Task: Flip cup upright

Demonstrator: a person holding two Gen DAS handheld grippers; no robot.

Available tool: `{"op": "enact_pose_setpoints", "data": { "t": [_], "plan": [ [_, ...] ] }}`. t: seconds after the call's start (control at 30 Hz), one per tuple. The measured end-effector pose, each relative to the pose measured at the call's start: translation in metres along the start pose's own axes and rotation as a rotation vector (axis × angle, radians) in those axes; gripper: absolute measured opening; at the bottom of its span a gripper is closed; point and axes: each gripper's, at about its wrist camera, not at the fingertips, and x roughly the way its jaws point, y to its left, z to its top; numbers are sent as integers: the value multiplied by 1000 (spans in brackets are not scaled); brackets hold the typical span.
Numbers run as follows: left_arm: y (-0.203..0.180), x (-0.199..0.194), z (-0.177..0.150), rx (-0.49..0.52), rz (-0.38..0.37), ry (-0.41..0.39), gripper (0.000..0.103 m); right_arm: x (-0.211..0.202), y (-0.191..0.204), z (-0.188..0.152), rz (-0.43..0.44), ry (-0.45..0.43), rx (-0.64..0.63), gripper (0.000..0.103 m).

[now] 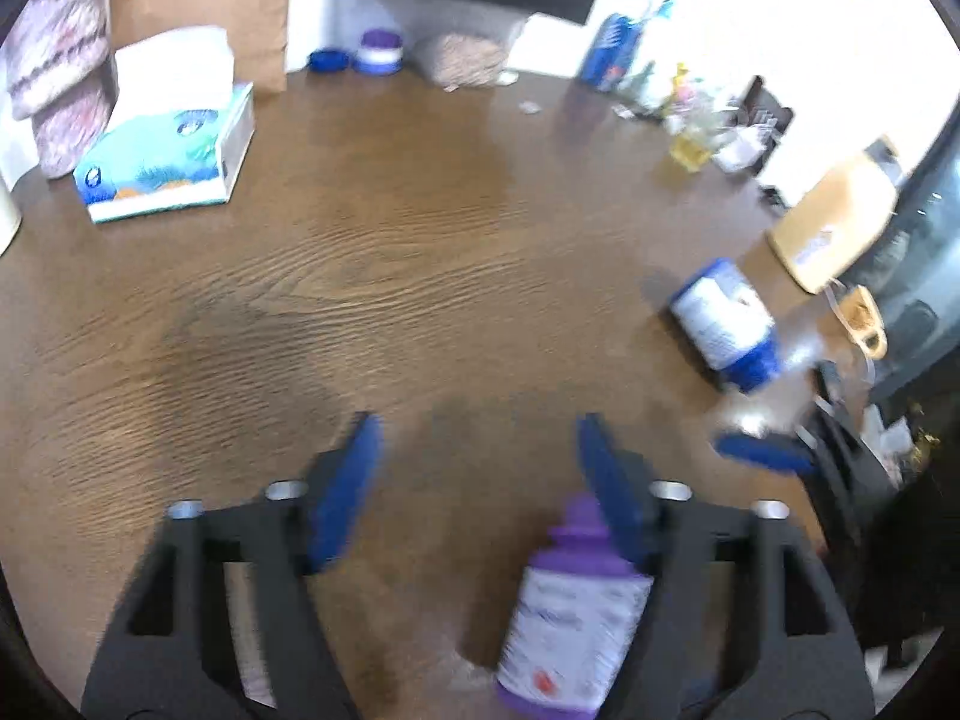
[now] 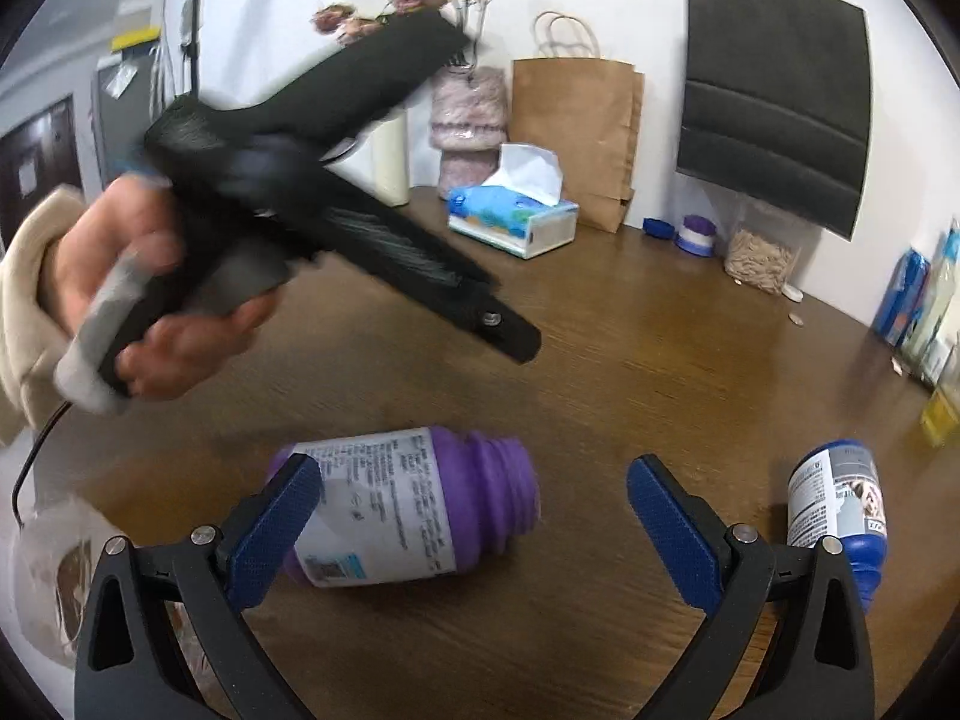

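The purple cup (image 2: 414, 507) lies on its side on the worktop (image 2: 660, 360), between the wide-open right tongs (image 2: 474, 528), ready to grab. The left tongs (image 1: 477, 492) are open too, holding nothing.

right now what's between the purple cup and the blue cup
Only bare wooden table and the right hand-held gripper's right finger, seen from the right wrist. The purple cup lies on its side; the blue cup is tipped too.

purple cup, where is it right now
The purple cup lies on its side on the wooden table, low in the right wrist view, just beyond the open right gripper.
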Motion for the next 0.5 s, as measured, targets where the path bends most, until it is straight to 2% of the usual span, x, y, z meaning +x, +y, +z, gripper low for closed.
{"op": "enact_pose_setpoints", "data": {
  "t": [0.13, 0.2, 0.27, 0.33, 0.4, 0.43, 0.5],
  "plan": [
    [-10, -6, -22, 23, -39, 48, 68, 6, -20, -4, -21, 26, 83, 103],
    [-16, -6, -26, 44, -65, 67, 71, 8, -25, -6, -25, 32, 109, 103],
    [-25, -7, -30, 76, -92, 83, 91, 6, -26, -5, -46, 35, 104, 103],
    [-31, -7, -38, 109, -114, 109, 100, -3, -24, -6, -64, 25, 92, 103],
    [-34, -4, -45, 113, -135, 131, 103, -14, -21, -12, -78, 32, 72, 103],
    [-36, 1, -47, 114, -122, 150, 103, -19, -19, -16, -89, 36, 62, 103],
    [-39, 13, -51, 132, -44, 199, 103, -28, -15, -29, -140, 49, 34, 103]
  ]
}}
